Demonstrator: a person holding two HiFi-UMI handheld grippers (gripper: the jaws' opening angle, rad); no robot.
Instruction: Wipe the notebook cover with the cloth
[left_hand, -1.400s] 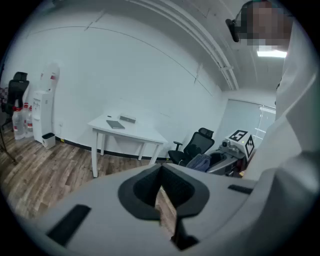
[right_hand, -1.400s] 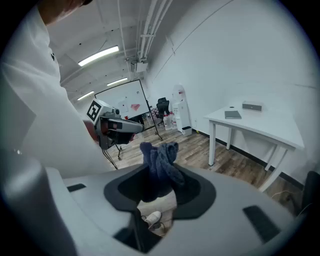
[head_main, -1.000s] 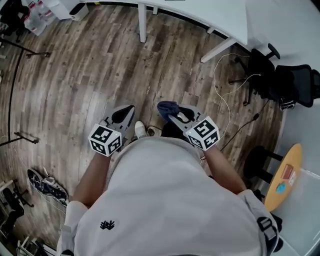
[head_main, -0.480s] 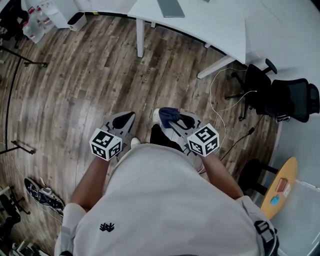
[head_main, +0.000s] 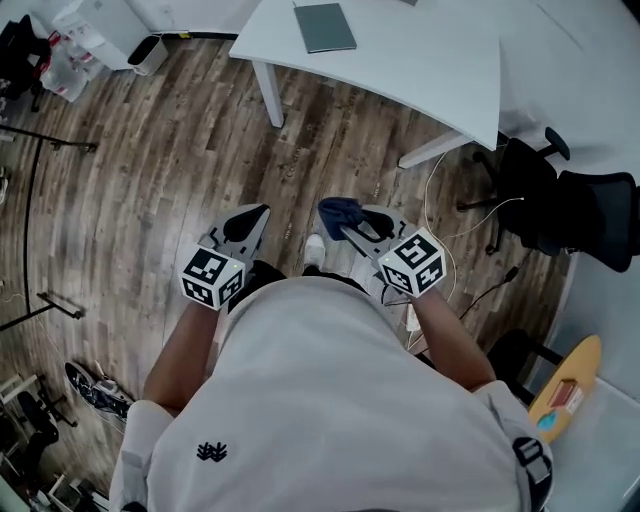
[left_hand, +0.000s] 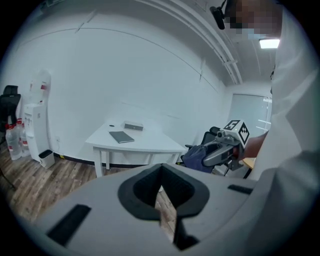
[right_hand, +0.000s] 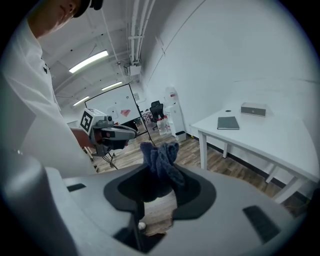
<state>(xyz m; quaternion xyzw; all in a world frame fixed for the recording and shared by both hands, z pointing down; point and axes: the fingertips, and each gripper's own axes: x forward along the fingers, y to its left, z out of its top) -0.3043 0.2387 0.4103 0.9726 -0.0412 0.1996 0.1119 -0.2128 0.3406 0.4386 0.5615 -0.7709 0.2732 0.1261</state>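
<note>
Since a second ago the person has stepped nearer the white worktop (head_main: 420, 60), bringing the notebook (head_main: 325, 27) into the head view, well ahead. On the right gripper (head_main: 347, 224) the fingers pinch the bunched blue cloth (head_main: 336, 212); on the left gripper (head_main: 250, 222) they are closed on nothing. Unheld, the notebook may slide when wiped. It is thin, dark grey, closed, lying flat

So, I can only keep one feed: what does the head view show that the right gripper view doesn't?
Only the head view: the marker cube of the right hand-held gripper and the round wooden table. Only the right gripper view: the ceiling lights. Both: the blue cloth pinched in that gripper, the left hand-held gripper, and the notebook lying on the white table.
</note>
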